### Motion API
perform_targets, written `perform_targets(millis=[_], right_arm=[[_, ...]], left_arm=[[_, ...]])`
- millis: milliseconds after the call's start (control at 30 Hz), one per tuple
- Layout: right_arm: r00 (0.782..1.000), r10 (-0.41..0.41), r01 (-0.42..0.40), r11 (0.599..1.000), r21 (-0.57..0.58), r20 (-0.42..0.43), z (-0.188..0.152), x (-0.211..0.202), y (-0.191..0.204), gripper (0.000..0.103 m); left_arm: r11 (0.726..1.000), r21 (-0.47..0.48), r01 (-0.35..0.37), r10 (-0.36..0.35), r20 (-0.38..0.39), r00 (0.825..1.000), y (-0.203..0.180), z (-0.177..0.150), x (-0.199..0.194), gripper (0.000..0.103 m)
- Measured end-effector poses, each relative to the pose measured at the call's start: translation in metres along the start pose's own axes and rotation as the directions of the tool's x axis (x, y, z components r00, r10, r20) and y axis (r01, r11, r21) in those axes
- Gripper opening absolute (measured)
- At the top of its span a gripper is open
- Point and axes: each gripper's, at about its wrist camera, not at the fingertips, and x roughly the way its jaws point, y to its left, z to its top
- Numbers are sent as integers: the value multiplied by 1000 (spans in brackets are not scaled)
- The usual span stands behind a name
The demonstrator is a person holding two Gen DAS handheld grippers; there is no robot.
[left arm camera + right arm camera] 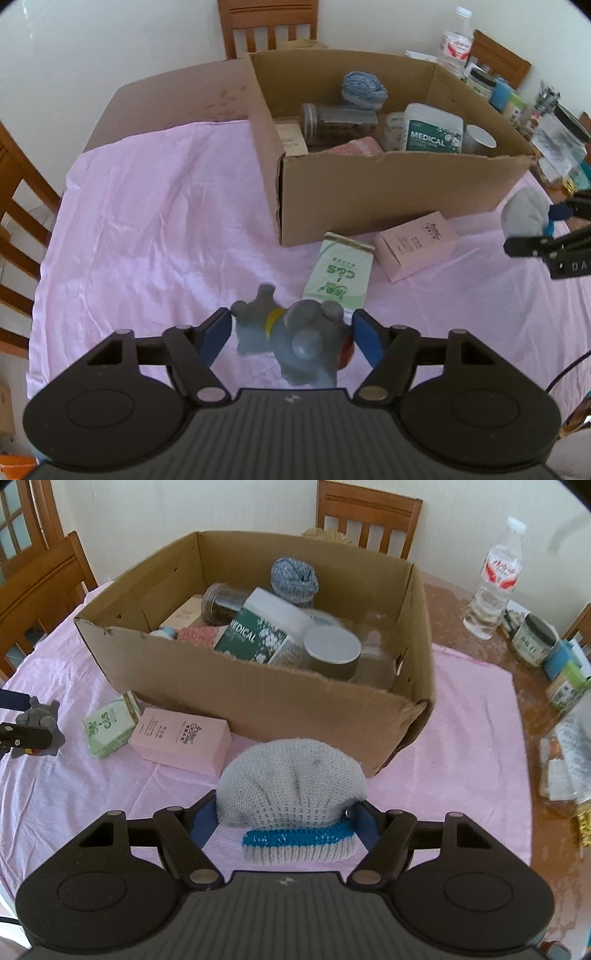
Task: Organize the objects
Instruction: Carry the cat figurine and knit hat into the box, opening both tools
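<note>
Pink cloth (pixel 147 206) covers the table where a cardboard box (pixel 258 698) stands, already holding a roll of blue-grey yarn (pixel 294 578), a dark jar (pixel 221 602) lying on its side, a white and green container marked "MEDICAL" (pixel 258 627) and a white-lidded jar (pixel 332 650). In front of the box, the left gripper (pixel 291 330) has its blue pads pressed on either side of a grey toy elephant (pixel 291 332) with a yellow collar, held above the cloth. Beside it, also before the box, the right gripper (pixel 284 821) clamps a grey knitted hat (pixel 291 786) with a blue band, its crown toward the box's near wall. Just against that near wall lie a pink carton (pixel 181 738) and, touching it, a green packet (pixel 109 731), both flat on the cloth. A clear water bottle (pixel 495 579) stands on bare tabletop well to the right of the box.
</note>
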Motion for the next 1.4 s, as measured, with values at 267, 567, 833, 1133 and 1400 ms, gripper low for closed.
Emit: perform_targets(millis=[267, 567, 833, 1133, 1400], right_arm=[[999, -35, 35, 999, 34, 20, 0, -10, 6, 78], [1000, -18, 18, 999, 42, 12, -1, -11, 17, 78], [1000, 2, -2, 1000, -10, -11, 9, -1, 20, 78], [1000, 2, -3, 999, -39, -19, 14, -3, 20, 78], [1000, 5, -6, 998, -62, -15, 15, -9, 22, 78]], left_arm=[[997, 67, 45, -45, 6, 999, 6, -3, 4, 63], [985, 172, 19, -30, 64, 997, 8, -3, 10, 91], [964, 263, 47, -56, 25, 998, 7, 6, 40, 91], [955, 279, 98, -97, -15, 995, 9, 12, 50, 81], [959, 260, 113, -109, -29, 994, 17, 19, 37, 80]])
